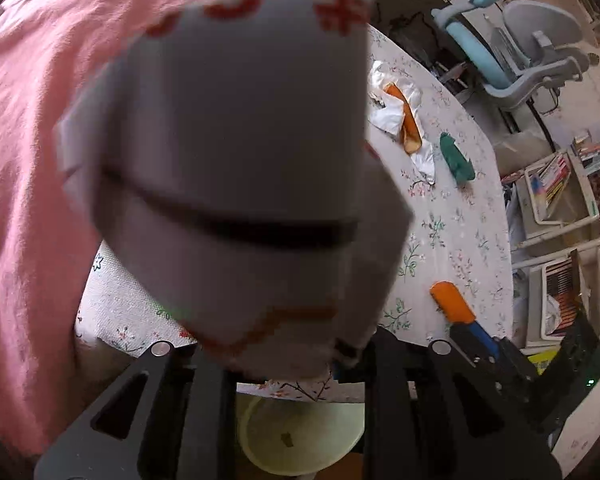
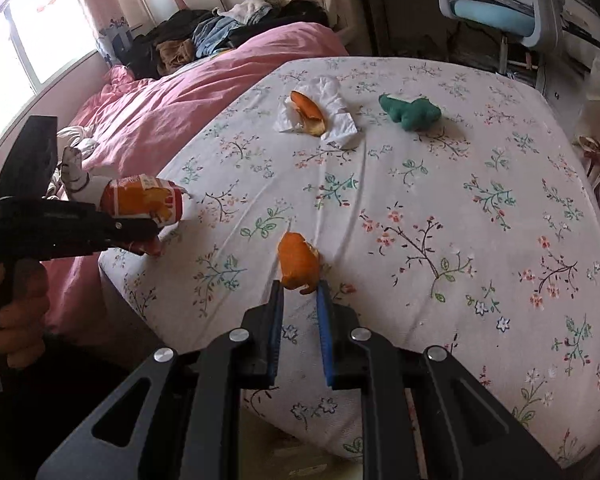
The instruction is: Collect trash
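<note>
My left gripper (image 2: 152, 236) is shut on a crumpled orange-and-white snack wrapper (image 2: 144, 200), held above the bed's left edge; in the left wrist view the wrapper (image 1: 236, 168) fills the frame, blurred. My right gripper (image 2: 300, 286) is shut on an orange peel (image 2: 298, 262), just above the floral sheet (image 2: 420, 208). It also shows in the left wrist view (image 1: 452, 302). Further back lie a second orange peel (image 2: 310, 112) on a white tissue (image 2: 332, 120), and a green cloth lump (image 2: 412, 110).
A pale yellow bin (image 1: 300, 432) stands on the floor below my left gripper. A pink duvet (image 2: 172, 120) covers the bed's left side, with piled clothes (image 2: 220, 36) behind. A blue-grey chair (image 2: 500, 4) and bookshelves (image 1: 560, 184) stand beyond the bed.
</note>
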`<state>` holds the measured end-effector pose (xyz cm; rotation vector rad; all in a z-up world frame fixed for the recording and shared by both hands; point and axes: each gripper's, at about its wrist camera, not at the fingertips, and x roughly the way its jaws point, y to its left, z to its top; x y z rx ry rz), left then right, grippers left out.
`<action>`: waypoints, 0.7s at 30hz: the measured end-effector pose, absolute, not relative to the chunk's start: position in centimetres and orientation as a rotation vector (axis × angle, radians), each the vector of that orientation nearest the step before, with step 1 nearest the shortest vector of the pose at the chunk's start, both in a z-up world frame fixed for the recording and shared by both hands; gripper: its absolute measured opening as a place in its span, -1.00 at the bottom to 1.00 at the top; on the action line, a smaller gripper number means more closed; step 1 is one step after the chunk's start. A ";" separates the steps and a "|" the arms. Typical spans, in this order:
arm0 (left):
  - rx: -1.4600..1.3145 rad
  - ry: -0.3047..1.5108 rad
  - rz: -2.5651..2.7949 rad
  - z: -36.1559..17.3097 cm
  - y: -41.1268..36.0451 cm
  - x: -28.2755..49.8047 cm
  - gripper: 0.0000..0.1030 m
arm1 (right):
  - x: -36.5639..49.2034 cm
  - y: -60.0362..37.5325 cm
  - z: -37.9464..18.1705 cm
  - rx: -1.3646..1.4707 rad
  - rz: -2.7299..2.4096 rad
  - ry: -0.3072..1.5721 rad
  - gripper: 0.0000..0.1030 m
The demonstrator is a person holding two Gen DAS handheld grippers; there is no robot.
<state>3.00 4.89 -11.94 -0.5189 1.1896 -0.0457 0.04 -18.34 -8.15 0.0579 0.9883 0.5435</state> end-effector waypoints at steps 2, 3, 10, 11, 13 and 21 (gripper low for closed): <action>-0.498 1.173 -0.054 -11.7 4.4 3.0 -0.66 | -0.3 -18.8 -8.2 0.052 0.547 0.980 -0.67; -0.490 1.165 -0.064 -11.6 4.1 3.1 -0.72 | -0.3 -18.7 -8.2 0.051 0.549 0.979 -0.67; -0.469 1.143 -0.088 -11.2 3.8 3.6 -0.80 | -0.6 -18.8 -9.1 0.058 0.554 0.992 -0.66; -0.470 1.142 -0.090 -11.1 3.9 3.6 -0.80 | -0.6 -18.7 -9.2 0.058 0.554 0.994 -0.66; -0.471 1.140 -0.094 -11.1 4.0 3.7 -0.80 | -0.6 -18.7 -9.4 0.058 0.554 0.998 -0.66; -0.478 1.142 -0.091 -11.1 4.5 3.2 -0.80 | -0.6 -18.6 -9.5 0.061 0.551 0.999 -0.65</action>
